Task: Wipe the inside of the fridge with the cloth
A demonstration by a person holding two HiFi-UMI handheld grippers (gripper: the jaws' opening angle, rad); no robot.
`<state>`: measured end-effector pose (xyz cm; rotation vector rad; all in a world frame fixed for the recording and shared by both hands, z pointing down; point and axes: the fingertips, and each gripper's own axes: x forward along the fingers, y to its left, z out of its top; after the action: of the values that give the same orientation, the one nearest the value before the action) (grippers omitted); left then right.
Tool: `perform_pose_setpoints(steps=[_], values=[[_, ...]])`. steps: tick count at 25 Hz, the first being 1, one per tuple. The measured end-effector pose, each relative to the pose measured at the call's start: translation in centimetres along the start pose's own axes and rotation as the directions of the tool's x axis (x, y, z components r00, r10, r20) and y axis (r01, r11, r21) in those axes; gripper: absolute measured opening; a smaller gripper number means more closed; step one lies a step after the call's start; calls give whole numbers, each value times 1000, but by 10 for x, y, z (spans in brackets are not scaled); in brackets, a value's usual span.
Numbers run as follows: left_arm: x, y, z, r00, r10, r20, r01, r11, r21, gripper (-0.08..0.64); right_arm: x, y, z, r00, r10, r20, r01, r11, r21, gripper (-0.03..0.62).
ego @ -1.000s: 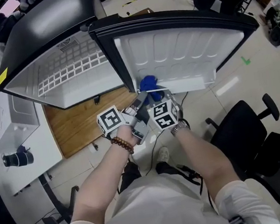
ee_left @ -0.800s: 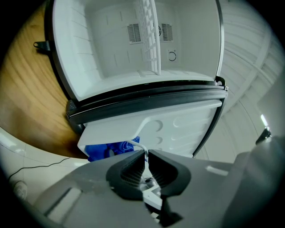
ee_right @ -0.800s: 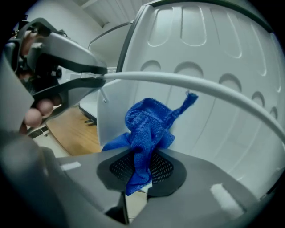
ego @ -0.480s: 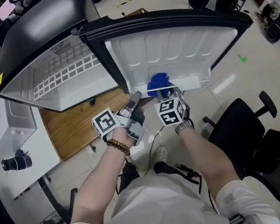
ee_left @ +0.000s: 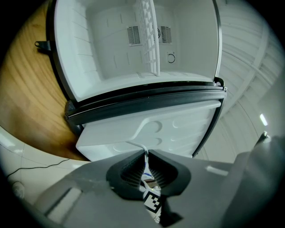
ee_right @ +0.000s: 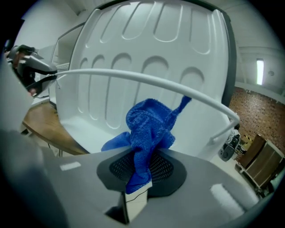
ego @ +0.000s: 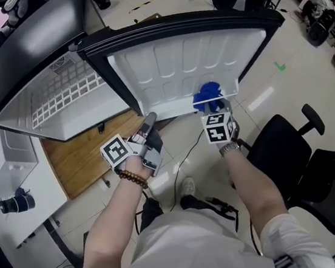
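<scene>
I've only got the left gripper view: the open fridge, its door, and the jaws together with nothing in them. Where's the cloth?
Observer: The blue cloth is clamped in the right gripper.
Operator: Where's that gripper?
Observer: The head view shows it at the inner face of the open door, toward the end far from the hinge.
Operator: Is the cloth touching the door?
Observer: It is bunched just under the door's white rail. I cannot tell whether it touches the door itself.
</scene>
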<state>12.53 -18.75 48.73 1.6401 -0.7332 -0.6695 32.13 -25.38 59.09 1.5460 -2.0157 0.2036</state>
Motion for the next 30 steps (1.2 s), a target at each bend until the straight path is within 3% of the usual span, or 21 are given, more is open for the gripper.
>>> perform_pose_setpoints(steps=[12,17,21,24,27,30], values=[[-1,2,-1,1000,6,7,-6,1000,5,26,-9,-43,-20,992,-112,-63,119,986,113,64],[-1,2,-1,1000,6,12,-6,1000,5,26,-24,-46,-18,995,-98,-34,101,984,145,64],[1,3,1,1000,0,12,0,1000,17,26,-54,-25,-5,999,-24,26,21,994,108,64],[3,1,1,1000,-14,16,13,1000,14,26,-83,14,7,994,79,72,-83,995,48,64],[4,1,2,1000,-21,16,21,1000,13,26,-116,62,30,971,194,136,-194,981,-16,64],[5,0,1,999,-31,15,31,999,10,26,-142,102,69,930,293,223,-282,956,-82,63]])
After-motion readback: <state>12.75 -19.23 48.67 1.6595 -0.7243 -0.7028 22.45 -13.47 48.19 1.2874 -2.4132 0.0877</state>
